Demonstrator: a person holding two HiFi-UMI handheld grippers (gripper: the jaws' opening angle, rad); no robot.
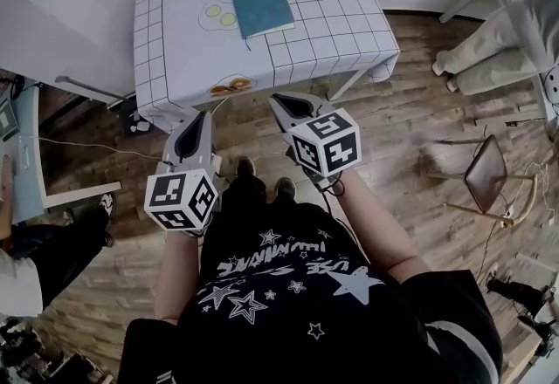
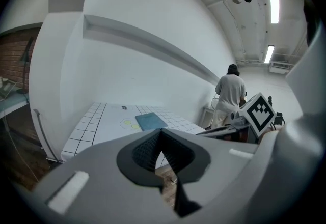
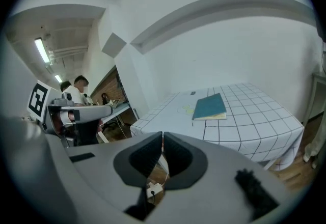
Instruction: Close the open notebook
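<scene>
Jaws are pressed together on the left tool and on the right tool, and each tool's own view shows nothing between them. I'm holding both low in front of me, over the wooden plank floor and just short of the bench.

The teal rectangular notebook lies flat on the bench with its cover shut. In the right tool's view a pale strip of page edges shows along its near side. It sits around the middle of the top, slightly toward the far side. Just to its left are two yellow circles printed on the white grid-patterned cloth that covers the bench.

That cloth hangs down over the near edge and both near corners, and the tips of the tools are close to the drape without touching it. The notebook is well in from every edge, with bare cloth all round it.

My dark shoes stand on the planks between the two tools. To my right the floor is open as far as a brown-seated chair, and past it, near the bench's right corner, are a seated person's legs. To my left a pale desk closes that side.
</scene>
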